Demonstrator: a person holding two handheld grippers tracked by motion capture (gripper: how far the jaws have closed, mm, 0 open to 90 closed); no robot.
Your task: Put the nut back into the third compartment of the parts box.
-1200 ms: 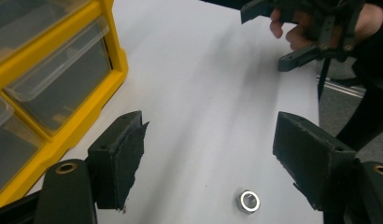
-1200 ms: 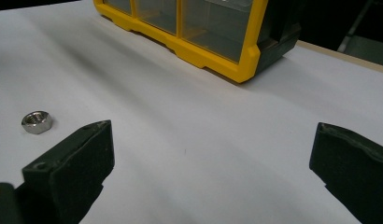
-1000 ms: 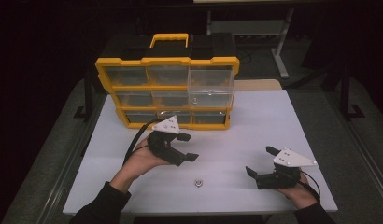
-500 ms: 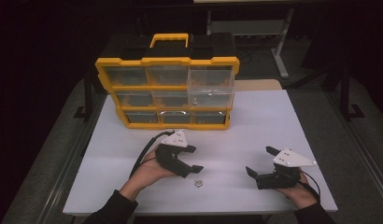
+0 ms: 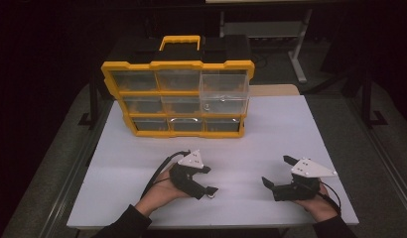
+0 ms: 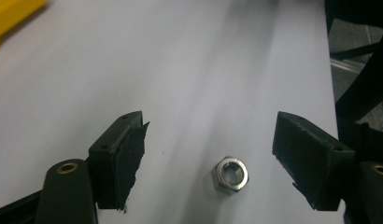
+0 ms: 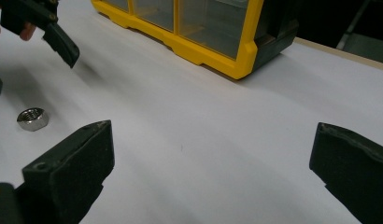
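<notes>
A small steel hex nut point(image 5: 211, 195) lies flat on the white table near the front edge. My left gripper point(image 5: 208, 180) is tilted down over it and stands open. In the left gripper view the nut point(image 6: 231, 173) rests between the two black jaws, nearer the right one, and neither pad touches it. My right gripper point(image 5: 277, 171) rests low on the table to the right, open, with nothing between its jaws. The right gripper view has the nut point(image 7: 32, 118) at far left, below a jaw of the left gripper point(image 7: 59, 42).
A yellow organizer point(image 5: 176, 64) with clear drawers and a black top stands upright at the back of the table point(image 5: 291, 124). Its upper right drawer point(image 5: 224, 94) sticks out a little. The organizer's corner point(image 7: 241, 56) is ahead of my right gripper.
My left gripper has come down and toward the front of the table, so that its jaws now straddle the nut. The right gripper has stayed where it was.
</notes>
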